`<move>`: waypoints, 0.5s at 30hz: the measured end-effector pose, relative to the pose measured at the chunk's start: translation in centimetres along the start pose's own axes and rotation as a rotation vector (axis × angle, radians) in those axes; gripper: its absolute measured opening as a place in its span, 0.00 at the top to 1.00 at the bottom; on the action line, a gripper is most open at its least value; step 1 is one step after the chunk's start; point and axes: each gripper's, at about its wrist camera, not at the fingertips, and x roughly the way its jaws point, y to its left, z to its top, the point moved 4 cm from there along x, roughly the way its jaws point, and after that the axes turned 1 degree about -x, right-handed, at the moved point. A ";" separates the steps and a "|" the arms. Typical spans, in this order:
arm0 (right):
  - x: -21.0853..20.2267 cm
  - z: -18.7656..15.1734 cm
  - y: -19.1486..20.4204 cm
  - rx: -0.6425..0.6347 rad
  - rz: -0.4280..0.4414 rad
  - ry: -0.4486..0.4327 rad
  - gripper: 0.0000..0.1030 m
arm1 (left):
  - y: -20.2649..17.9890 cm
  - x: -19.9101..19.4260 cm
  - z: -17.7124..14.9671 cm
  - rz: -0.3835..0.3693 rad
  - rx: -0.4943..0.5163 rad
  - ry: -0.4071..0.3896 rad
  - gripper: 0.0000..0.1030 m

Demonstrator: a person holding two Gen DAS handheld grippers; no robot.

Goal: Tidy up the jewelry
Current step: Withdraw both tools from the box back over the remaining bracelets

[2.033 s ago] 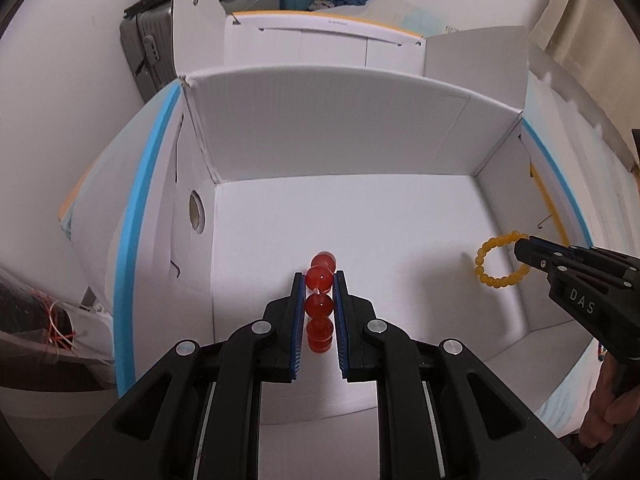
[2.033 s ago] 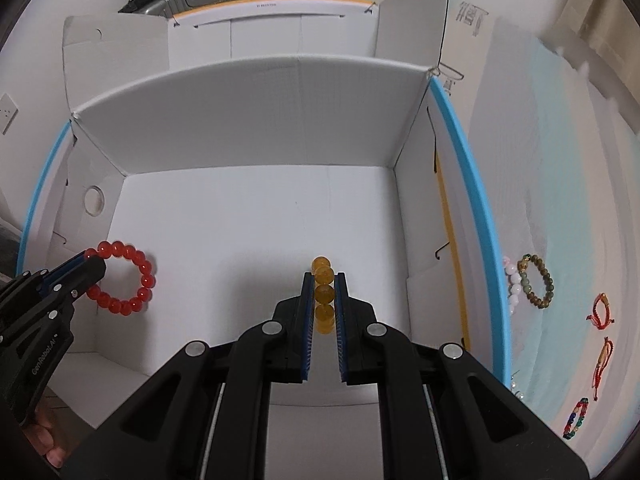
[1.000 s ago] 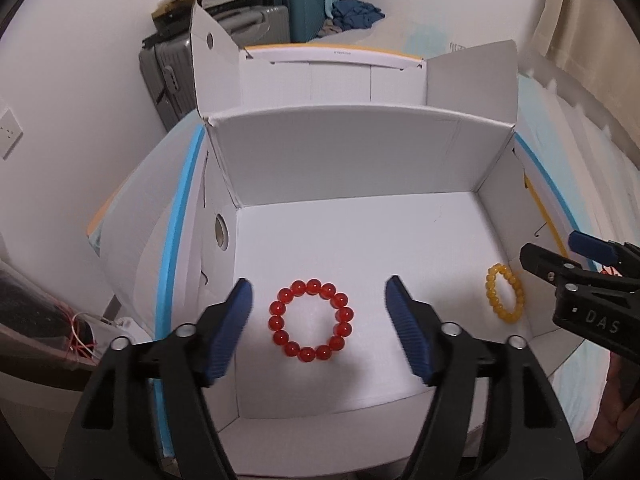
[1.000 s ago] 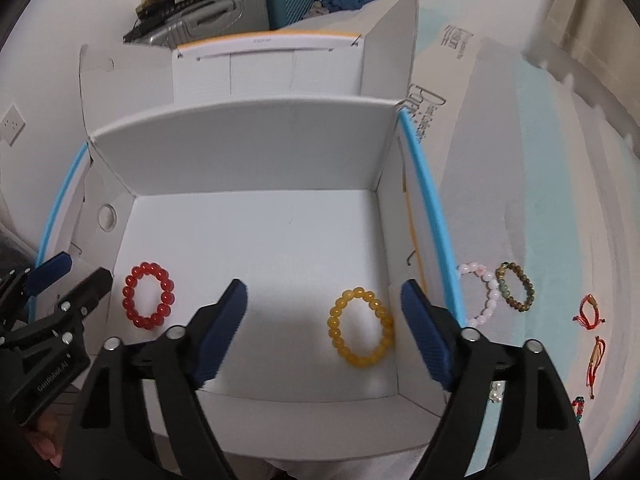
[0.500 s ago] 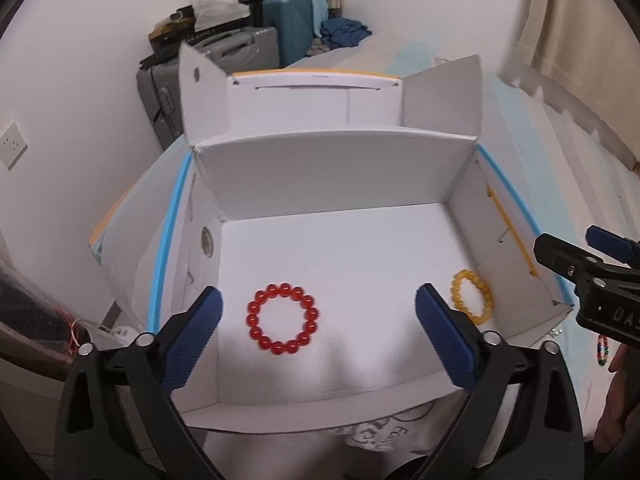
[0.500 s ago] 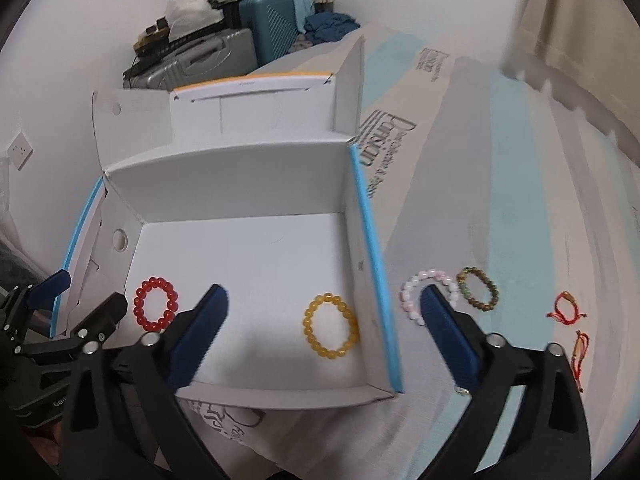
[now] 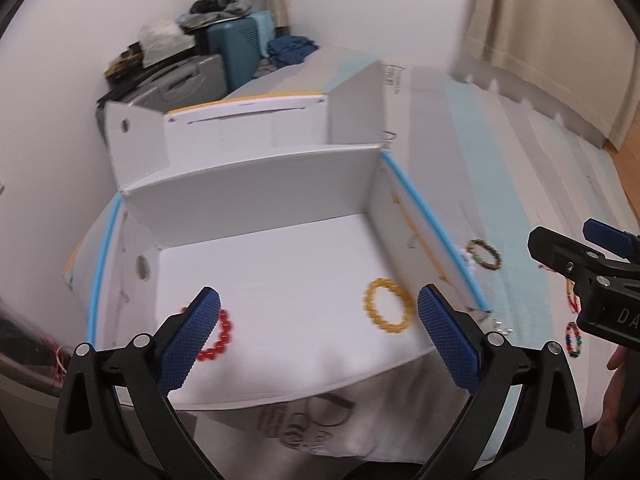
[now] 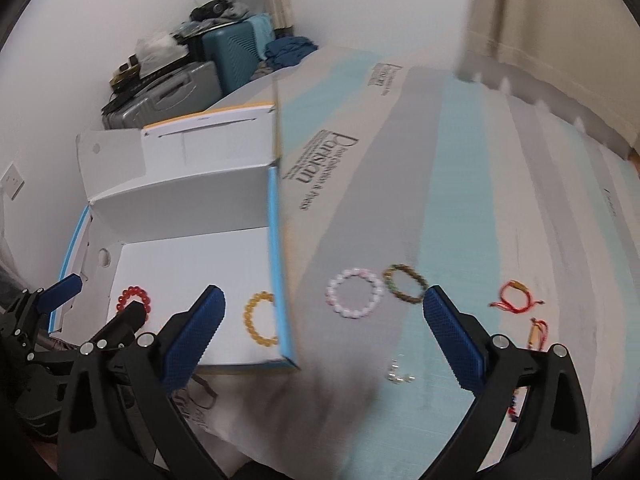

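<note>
A white cardboard box (image 7: pixel 256 204) with blue edges holds a red bead bracelet (image 7: pixel 216 340) and a yellow bead bracelet (image 7: pixel 388 306). My left gripper (image 7: pixel 318 334) is open and empty above the box's front edge. My right gripper (image 8: pixel 324 332) is open and empty over the bed, to the right of the box (image 8: pixel 180 208). Ahead of it lie a pink bead bracelet (image 8: pixel 354 292) and a dark green bead bracelet (image 8: pixel 404 283). The red bracelet (image 8: pixel 134 298) and the yellow bracelet (image 8: pixel 260 318) also show in the right wrist view.
Red string bracelets (image 8: pixel 514 296) and a small silver piece (image 8: pixel 398 376) lie on the striped bed cover (image 8: pixel 460 200). A multicoloured bracelet (image 7: pixel 573 339) lies by the right gripper. Suitcases (image 8: pixel 192 76) stand in the far corner. A curtain (image 7: pixel 560 40) hangs at the right.
Both grippers opened and left the red and yellow bracelets on the box floor. Both then pulled back and swung right; the right one now faces the bracelets on the bed.
</note>
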 end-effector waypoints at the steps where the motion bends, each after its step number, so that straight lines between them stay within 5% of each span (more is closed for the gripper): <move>1: -0.3 -0.2 -0.7 0.007 -0.006 -0.002 0.07 | -0.7 -0.1 0.0 -0.006 0.008 -0.002 0.06; 15: -3.4 -3.8 -12.8 0.135 -0.121 -0.015 0.07 | -12.9 0.6 -1.3 -0.142 0.141 0.006 0.06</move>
